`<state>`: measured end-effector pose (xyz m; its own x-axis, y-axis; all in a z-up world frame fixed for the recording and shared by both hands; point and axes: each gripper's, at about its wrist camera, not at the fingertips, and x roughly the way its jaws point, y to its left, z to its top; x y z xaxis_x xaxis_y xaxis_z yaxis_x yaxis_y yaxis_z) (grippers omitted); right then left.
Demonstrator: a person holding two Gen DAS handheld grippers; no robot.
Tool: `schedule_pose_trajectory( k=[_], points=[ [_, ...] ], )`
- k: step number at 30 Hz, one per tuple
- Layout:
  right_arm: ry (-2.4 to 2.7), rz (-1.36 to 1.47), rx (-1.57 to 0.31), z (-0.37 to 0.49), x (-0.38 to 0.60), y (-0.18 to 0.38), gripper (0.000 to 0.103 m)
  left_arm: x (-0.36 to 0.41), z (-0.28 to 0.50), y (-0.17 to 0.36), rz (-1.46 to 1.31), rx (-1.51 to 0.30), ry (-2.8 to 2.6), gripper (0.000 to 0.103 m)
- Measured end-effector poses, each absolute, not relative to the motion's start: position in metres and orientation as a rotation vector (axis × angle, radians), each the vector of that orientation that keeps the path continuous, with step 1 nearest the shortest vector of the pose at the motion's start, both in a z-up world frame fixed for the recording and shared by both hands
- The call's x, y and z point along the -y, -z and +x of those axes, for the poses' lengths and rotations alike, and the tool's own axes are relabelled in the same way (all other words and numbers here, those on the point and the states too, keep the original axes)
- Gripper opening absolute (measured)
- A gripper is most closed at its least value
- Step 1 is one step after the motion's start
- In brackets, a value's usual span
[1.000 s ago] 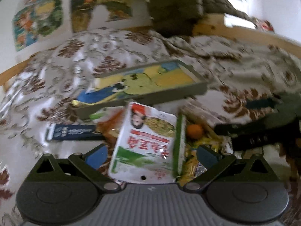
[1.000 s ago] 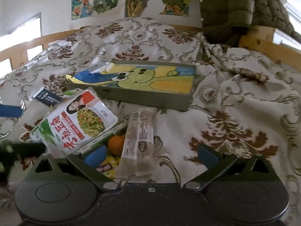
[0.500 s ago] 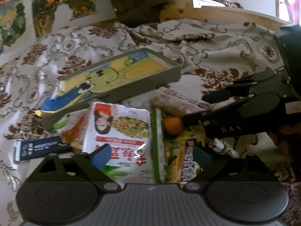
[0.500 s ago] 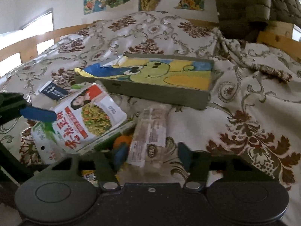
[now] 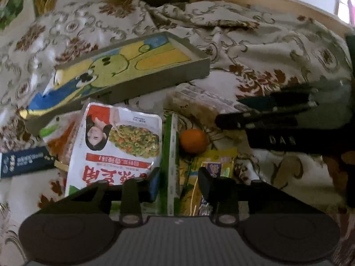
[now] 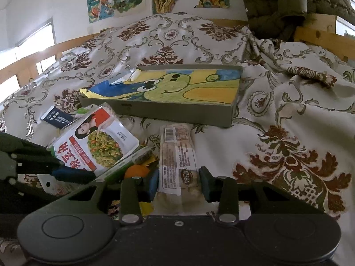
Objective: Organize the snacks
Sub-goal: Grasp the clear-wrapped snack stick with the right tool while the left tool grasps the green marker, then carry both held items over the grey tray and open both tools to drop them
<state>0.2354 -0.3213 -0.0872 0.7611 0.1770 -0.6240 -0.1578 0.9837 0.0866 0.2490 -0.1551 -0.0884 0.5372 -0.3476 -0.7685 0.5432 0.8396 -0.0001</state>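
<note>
Snacks lie in a heap on a patterned bedspread: a white noodle pouch [image 5: 115, 146] [image 6: 95, 146], a green-edged packet [image 5: 170, 155], a yellow packet [image 5: 213, 161], a small orange [image 5: 193, 140] [image 6: 136, 170] and a clear-wrapped bread packet [image 5: 199, 102] [image 6: 177, 155]. My left gripper [image 5: 179, 181] is closing over the green-edged and yellow packets, with a gap still showing beside its left pad. My right gripper [image 6: 179, 181] is closing on the near end of the bread packet, pads at both its sides. Behind the heap sits a grey tray [image 5: 155, 84] [image 6: 177, 110] lined with a frog drawing.
A navy packet [image 5: 24, 160] [image 6: 57, 117] lies left of the heap. The right gripper's dark body [image 5: 288, 133] crosses the left view, close to the orange. A wooden bed rail [image 6: 321, 37] and a hanging quilted jacket [image 6: 277, 4] stand behind the rumpled bedspread.
Both pairs of jaws have narrowed from wide apart. My left gripper shifted from the white pouch to the green-edged and yellow packets. The right stayed put as its jaws came in on the bread packet.
</note>
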Motion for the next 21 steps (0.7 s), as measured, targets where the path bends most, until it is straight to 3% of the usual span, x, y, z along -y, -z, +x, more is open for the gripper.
schedule_pose_trajectory(
  k=[5,16,21],
  points=[
    [-0.181,0.03,-0.683,0.236,0.321,0.088,0.041,0.155,0.263,0.091,0.198,-0.908,0.506,0.032],
    [-0.163,0.037,-0.712,0.241,0.319,0.103,0.046,0.168,0.283,0.096,0.145,-0.969,0.44,0.03],
    [-0.158,0.035,-0.713,0.241,0.315,0.104,0.044,0.175,0.289,0.096,0.169,-0.986,0.428,0.022]
  ],
)
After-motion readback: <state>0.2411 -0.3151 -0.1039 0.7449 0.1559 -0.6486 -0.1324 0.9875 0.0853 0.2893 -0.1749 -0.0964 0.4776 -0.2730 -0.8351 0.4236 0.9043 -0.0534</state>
